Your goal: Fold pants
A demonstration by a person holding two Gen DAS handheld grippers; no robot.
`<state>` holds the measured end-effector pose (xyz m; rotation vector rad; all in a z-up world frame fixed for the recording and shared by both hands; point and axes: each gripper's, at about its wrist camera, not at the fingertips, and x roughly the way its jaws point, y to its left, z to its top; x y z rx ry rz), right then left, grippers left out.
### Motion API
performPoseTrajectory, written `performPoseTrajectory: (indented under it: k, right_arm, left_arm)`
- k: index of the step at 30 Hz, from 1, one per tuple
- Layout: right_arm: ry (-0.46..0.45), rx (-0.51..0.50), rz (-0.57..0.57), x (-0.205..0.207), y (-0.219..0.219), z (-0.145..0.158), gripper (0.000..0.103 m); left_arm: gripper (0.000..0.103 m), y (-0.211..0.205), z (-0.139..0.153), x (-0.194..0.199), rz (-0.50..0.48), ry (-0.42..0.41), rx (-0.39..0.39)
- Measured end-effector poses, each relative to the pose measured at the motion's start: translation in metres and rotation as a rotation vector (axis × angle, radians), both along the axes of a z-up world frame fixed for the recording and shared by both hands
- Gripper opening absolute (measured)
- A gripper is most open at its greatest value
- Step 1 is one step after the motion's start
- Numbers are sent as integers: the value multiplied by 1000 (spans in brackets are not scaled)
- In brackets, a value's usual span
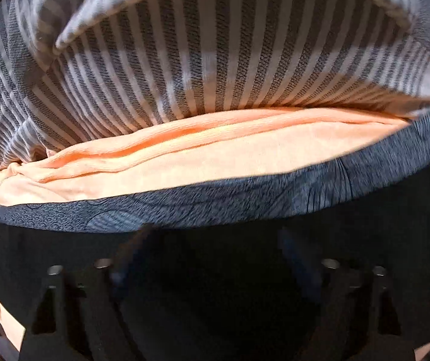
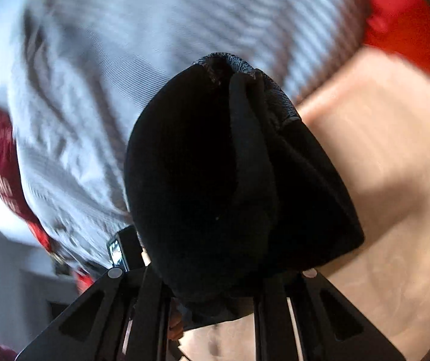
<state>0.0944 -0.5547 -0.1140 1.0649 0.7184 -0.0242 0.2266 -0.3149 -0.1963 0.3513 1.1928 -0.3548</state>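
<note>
The pants are dark navy with a grey patterned inner side. In the left wrist view their cloth lies across the bottom of the frame over my left gripper, whose fingers stand wide apart in shadow. In the right wrist view a bunched fold of the pants hangs in front of the lens, pinched in my right gripper, with the patterned edge on top. The fingertips are hidden by the cloth.
A grey and white striped pillow or cover fills the top of the left wrist view, on a peach sheet. The right wrist view shows striped bedding, the peach sheet, and red cloth at both sides.
</note>
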Motion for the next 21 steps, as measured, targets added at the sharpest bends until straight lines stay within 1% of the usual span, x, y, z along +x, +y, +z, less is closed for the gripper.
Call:
performPoseTrajectory:
  k: [2, 4, 6, 8, 9, 10, 11, 13, 15, 17, 19, 21]
  right_arm:
    - [5, -105, 40, 12, 25, 25, 13]
    - [12, -205, 87, 25, 56, 45, 13]
    - [25, -291, 128, 35, 83, 58, 13]
    - [46, -399, 180, 52, 123, 68, 13]
    - [57, -447, 205, 62, 142, 72, 13]
    - [69, -501, 241, 73, 169, 73, 13]
    - [78, -531, 265, 81, 186, 72, 13]
    - [101, -596, 318, 98, 226, 65, 13]
    - [142, -677, 382, 118, 271, 48, 13]
    - [202, -777, 452, 135, 315, 21, 13]
    - [270, -872, 517, 149, 356, -13, 14]
    - [330, -966, 553, 150, 379, -40, 15]
  left_arm:
    - [74, 16, 7, 2, -7, 34, -33]
    - [56, 38, 16, 6, -14, 51, -57]
    - [56, 66, 26, 11, -10, 64, -64]
    - [56, 104, 38, 20, 13, 53, -65]
    - [56, 120, 42, 24, 26, 49, -66]
    - [56, 147, 48, 31, 52, 46, -66]
    - [56, 162, 51, 36, 71, 44, -67]
    - [56, 206, 56, 47, 114, 39, -62]
    - [56, 250, 58, 58, 144, 24, -44]
    - [56, 279, 57, 58, 167, 11, -28]
    - [56, 305, 54, 64, 188, 10, -21]
    - [56, 322, 49, 68, 202, 15, -24]
